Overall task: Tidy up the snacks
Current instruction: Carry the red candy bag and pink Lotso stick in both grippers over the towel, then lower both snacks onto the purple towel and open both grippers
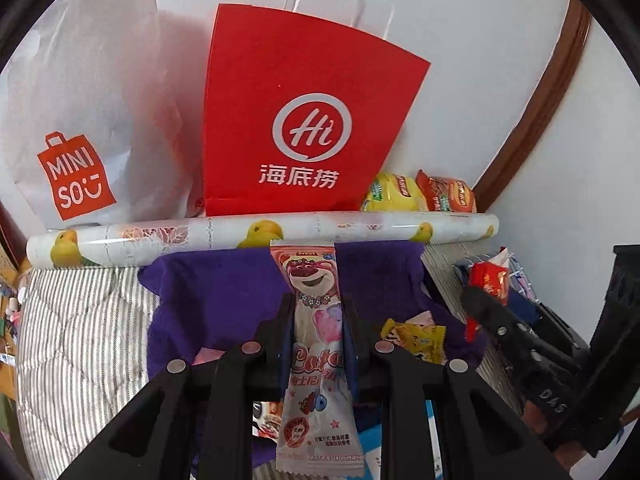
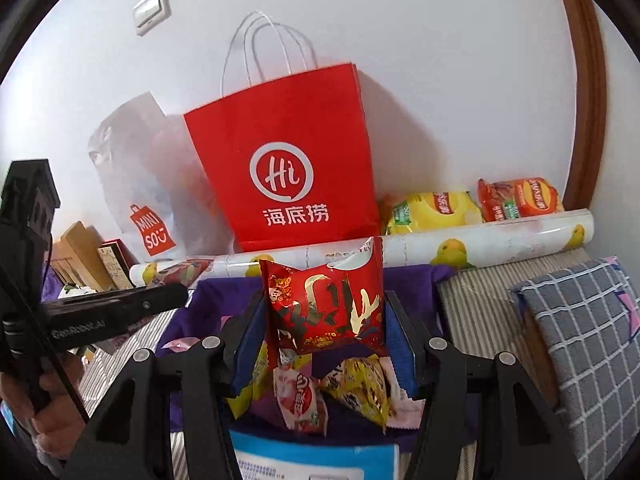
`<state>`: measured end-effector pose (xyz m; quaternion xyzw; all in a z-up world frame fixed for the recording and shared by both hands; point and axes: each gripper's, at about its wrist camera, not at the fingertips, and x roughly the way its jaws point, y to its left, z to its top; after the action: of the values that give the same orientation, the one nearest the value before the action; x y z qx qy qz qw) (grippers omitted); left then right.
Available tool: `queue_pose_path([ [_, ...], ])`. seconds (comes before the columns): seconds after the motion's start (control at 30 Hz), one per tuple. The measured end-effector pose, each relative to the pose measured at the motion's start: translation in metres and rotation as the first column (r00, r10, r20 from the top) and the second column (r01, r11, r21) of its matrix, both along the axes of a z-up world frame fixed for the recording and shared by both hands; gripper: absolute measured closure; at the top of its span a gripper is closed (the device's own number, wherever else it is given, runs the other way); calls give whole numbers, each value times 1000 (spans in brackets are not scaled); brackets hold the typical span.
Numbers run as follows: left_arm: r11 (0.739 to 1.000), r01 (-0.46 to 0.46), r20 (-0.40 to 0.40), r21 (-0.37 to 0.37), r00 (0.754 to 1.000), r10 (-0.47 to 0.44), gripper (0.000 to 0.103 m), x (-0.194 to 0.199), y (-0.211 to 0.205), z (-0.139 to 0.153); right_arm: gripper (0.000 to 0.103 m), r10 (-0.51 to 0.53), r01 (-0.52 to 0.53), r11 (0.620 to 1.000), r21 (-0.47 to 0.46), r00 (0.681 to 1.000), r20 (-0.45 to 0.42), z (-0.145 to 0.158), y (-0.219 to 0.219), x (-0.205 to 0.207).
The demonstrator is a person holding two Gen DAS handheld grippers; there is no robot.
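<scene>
My left gripper is shut on a long pink bear-print snack packet, held upright between the jaws. My right gripper is shut on a puffy red packet with gold script. Both hang over a purple cloth with several loose snacks on it. A red paper bag with a white "Hi" logo stands upright against the wall behind a patterned roll. In the left wrist view the right gripper appears at the right with its red packet.
A white Miniso bag leans left of the red bag. Yellow and orange chip bags lie behind the roll. A grey checked pillow is at the right, striped bedding at the left, a blue-white pack below.
</scene>
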<state>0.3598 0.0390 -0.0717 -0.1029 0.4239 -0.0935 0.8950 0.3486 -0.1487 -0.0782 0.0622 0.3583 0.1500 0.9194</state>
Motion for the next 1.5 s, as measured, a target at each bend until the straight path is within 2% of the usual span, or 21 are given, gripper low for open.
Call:
queue_pose_path([
  [0.3, 999, -10, -68, 31, 998, 12, 83, 15, 1, -24, 48, 19, -21, 1000, -15, 995, -102, -45, -1, 16],
  [0.5, 1000, -11, -91, 27, 996, 13, 83, 18, 0, -30, 47, 7, -6, 1000, 1, 987, -163, -63, -10, 21],
  [1.03, 999, 15, -108, 42, 994, -11, 83, 20, -7, -36, 46, -1, -2, 1000, -11, 978, -207, -76, -11, 24],
  [1.3, 998, 22, -129, 53, 992, -15, 83, 23, -9, -43, 44, 9, -20, 998, -55, 982, -187, -73, -3, 20],
  [1.5, 998, 30, -144, 60, 989, -21, 83, 24, -12, -47, 38, 13, -21, 999, -36, 980, -199, -73, -5, 20],
])
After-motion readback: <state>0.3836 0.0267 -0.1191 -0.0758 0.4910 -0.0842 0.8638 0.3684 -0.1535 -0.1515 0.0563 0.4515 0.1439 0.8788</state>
